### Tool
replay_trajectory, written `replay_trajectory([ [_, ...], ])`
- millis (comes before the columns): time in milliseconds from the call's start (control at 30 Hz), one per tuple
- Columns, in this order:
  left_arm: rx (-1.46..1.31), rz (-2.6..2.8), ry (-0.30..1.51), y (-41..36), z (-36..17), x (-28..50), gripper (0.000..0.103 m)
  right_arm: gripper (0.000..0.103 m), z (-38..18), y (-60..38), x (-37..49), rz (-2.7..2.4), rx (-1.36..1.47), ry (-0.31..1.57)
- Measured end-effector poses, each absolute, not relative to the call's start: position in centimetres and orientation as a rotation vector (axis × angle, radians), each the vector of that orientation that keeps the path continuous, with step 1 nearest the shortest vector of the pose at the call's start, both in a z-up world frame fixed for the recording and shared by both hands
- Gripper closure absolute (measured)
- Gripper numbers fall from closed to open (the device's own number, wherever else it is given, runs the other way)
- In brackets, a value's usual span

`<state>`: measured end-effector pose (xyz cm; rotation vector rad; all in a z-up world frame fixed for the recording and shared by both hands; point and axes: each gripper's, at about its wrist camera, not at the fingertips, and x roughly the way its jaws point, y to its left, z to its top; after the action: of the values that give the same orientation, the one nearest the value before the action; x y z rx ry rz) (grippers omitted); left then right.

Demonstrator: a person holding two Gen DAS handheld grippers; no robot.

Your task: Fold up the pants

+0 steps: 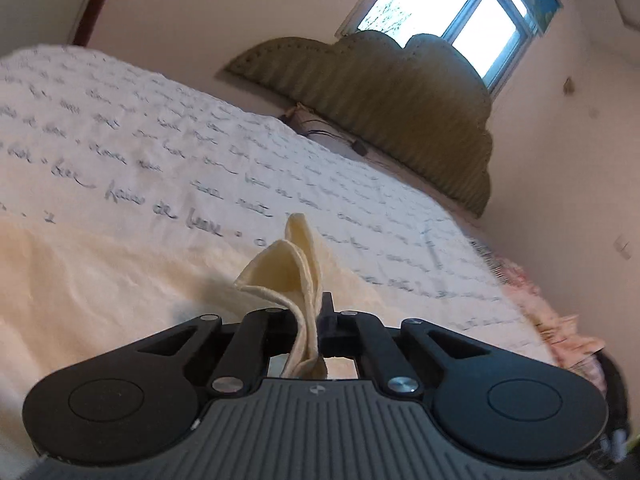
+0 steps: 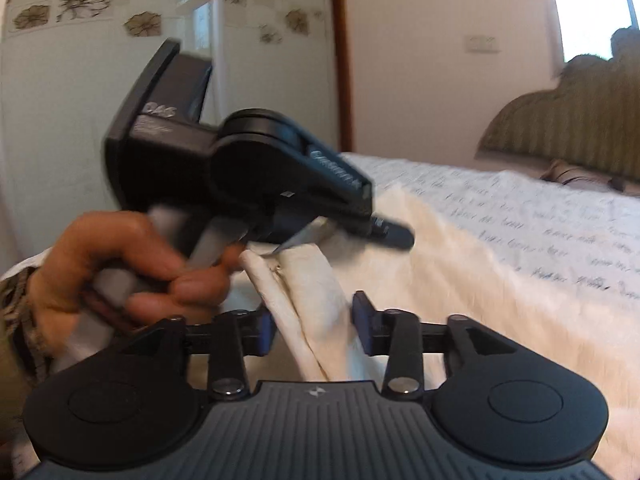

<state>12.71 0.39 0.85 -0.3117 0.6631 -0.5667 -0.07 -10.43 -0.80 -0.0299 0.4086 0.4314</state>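
One pair of cream pants (image 1: 296, 264) on the bed (image 1: 160, 128); two grippers: left gripper (image 1: 316, 320) jaws clamped on the fabric, right gripper (image 2: 314, 320) jaws apart around a fold.

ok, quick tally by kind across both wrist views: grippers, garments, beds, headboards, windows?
Grippers: 2, the left gripper clamped on cream cloth, the right gripper with jaws apart around it
Garments: 1, the cream pants
Beds: 1, the script-print bedspread
Headboards: 1, the olive headboard
Windows: 1, the window
Total: 6
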Motion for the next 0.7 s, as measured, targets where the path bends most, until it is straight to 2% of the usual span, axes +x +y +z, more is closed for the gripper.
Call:
replay_trajectory([
  [133, -0.236, -0.529, 0.76, 0.1, -1.1, 12.3, 0.098, 0.063, 0.5, -13.1, -3.3, 0.357, -0.176, 0.361],
  [267, -0.309, -0.514, 0.763, 1.5, -2.1, 12.0, 0.098, 0.063, 1.3, -20.2, -3.7, 0.132, -0.106, 0.391],
  [400, -0.303, -0.491, 0.715, 1.4, -1.5, 11.5, 0.098, 0.061, 0.7, -24.5, -1.9, 0.103, -0.028, 0.494],
  [500, -0.269, -0.48, 0.745, 1.2, -1.6, 11.7, 0.095, 0.061, -1.9, -24.9, -1.6, 0.143, -0.104, 0.7],
  [567, -0.254, -0.463, 0.774, 1.5, -1.6, 11.7, 0.084, 0.06, -2.8, -25.1, -2.8, 0.176, -0.151, 0.77],
  [633, -0.249, -0.442, 0.797, 1.8, -1.1, 11.7, 0.08, 0.06, -2.3, -26.3, -4.7, 0.19, -0.08, 0.76],
  [700, -0.232, -0.403, 0.783, 1.8, 0.1, 11.4, 0.069, 0.059, -0.9, -27.7, -6.3, 0.154, -0.023, 0.698],
])
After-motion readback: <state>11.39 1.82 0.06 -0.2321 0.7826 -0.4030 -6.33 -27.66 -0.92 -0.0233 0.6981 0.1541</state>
